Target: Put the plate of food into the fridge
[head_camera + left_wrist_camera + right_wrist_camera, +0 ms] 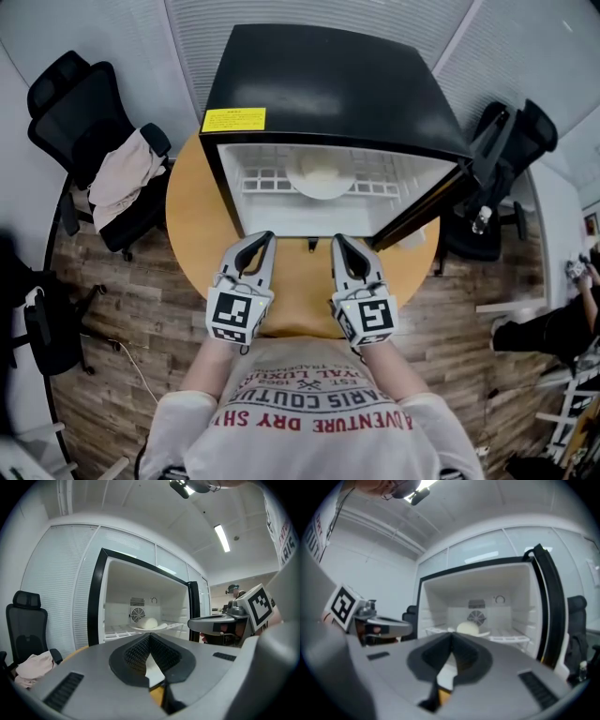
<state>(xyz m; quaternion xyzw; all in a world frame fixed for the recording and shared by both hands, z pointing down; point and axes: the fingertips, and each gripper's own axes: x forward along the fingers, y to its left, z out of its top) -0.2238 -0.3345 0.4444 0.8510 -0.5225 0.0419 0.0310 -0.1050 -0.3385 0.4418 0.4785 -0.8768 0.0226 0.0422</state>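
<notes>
A small black fridge (328, 84) stands on a round wooden table (300, 291) with its door (422, 211) swung open to the right. On its white wire shelf sits the white plate (321, 175) with a pale mound of food. The plate (149, 625) shows beyond the jaws in the left gripper view, and the plate (471, 630) likewise in the right gripper view. My left gripper (264, 237) and right gripper (339, 240) hover side by side over the table, just outside the fridge opening. Both are shut and hold nothing, the left gripper (150, 635) and right gripper (451, 645) with jaws meeting at their tips.
A black office chair (84, 122) draped with a pale cloth (122, 173) stands left of the table. Another black chair (497, 159) stands behind the open door on the right. Wood floor surrounds the table, and a person's arm shows at the far right edge.
</notes>
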